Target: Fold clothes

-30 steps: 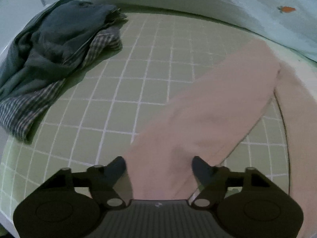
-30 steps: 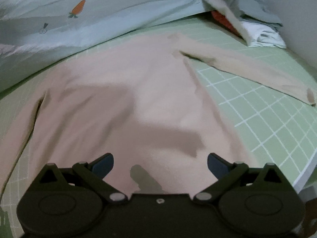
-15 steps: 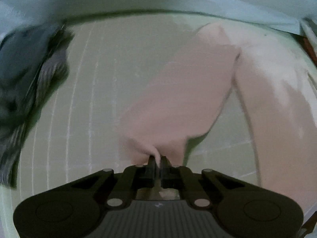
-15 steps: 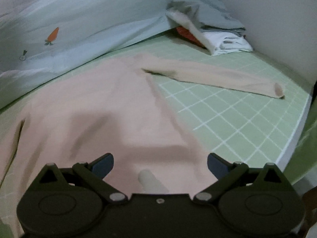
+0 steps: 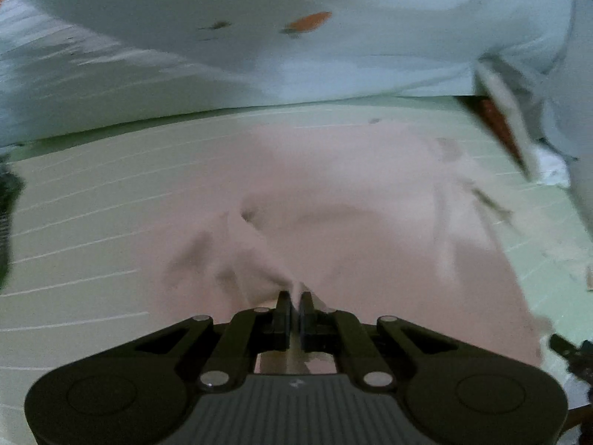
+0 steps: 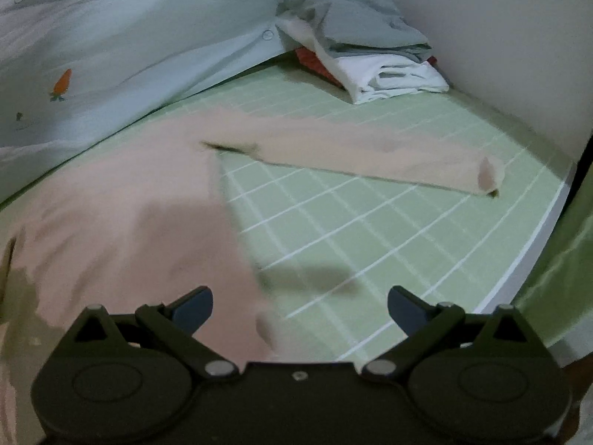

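Observation:
A pale pink long-sleeved top (image 5: 352, 193) lies spread on a green checked sheet (image 5: 92, 230). My left gripper (image 5: 295, 298) is shut on the cuff of its left sleeve, and the sleeve (image 5: 252, 252) hangs bunched over the top's body. In the right wrist view the top's body (image 6: 118, 222) fills the left half and its other sleeve (image 6: 370, 155) lies stretched out to the right, cuff (image 6: 487, 176) near the bed's edge. My right gripper (image 6: 300, 306) hovers open over the top's side hem, with nothing between its fingers.
A light blue quilt (image 6: 111, 48) with carrot prints lies heaped along the far side. Folded white, grey and red clothes (image 6: 370, 63) are stacked in the far right corner by the wall. The bed's edge (image 6: 533, 244) runs down the right. A dark garment (image 5: 7, 215) shows at the left edge.
My left gripper closed on the sleeve cuff and carried it right, over the top's body. My right gripper moved right; the outstretched sleeve and clothes stack came into fuller view.

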`<action>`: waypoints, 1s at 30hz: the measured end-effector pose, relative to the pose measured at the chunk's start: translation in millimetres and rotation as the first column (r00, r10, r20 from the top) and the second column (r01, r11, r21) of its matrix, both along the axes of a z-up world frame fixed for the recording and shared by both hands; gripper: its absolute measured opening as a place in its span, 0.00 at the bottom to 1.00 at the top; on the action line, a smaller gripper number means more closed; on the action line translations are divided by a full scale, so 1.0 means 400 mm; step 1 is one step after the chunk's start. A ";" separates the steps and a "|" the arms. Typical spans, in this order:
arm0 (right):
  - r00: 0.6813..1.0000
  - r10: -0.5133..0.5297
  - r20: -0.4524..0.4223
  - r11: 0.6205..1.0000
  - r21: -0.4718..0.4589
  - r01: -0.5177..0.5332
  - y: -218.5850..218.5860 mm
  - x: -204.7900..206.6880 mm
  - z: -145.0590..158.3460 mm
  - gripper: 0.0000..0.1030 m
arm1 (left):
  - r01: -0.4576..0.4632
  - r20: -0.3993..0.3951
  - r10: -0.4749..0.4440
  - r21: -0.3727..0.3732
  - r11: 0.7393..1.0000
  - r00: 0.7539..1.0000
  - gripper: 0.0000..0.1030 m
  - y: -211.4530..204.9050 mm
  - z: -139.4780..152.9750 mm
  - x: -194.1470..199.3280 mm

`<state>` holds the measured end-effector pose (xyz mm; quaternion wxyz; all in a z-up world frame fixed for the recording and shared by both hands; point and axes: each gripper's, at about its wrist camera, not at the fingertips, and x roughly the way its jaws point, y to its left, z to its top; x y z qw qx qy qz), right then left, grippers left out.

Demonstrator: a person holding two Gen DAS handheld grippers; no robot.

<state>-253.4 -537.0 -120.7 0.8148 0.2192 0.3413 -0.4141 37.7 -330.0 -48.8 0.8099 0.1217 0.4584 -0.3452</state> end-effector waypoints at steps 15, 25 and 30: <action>0.991 0.134 0.014 0.991 -0.006 -0.134 -0.094 0.101 0.039 0.99 | -0.162 -0.027 0.160 -0.131 0.978 0.987 0.62 0.042 0.022 -0.082; 0.956 0.289 0.052 0.957 0.018 -0.290 0.162 0.272 0.024 0.98 | -0.280 -0.067 0.279 -0.002 0.960 0.958 0.70 0.293 -0.059 -0.028; 0.948 0.304 0.092 0.949 0.059 -0.310 0.260 0.323 -0.004 0.85 | -0.224 -0.065 0.224 0.011 0.975 0.972 0.70 0.376 -0.066 -0.001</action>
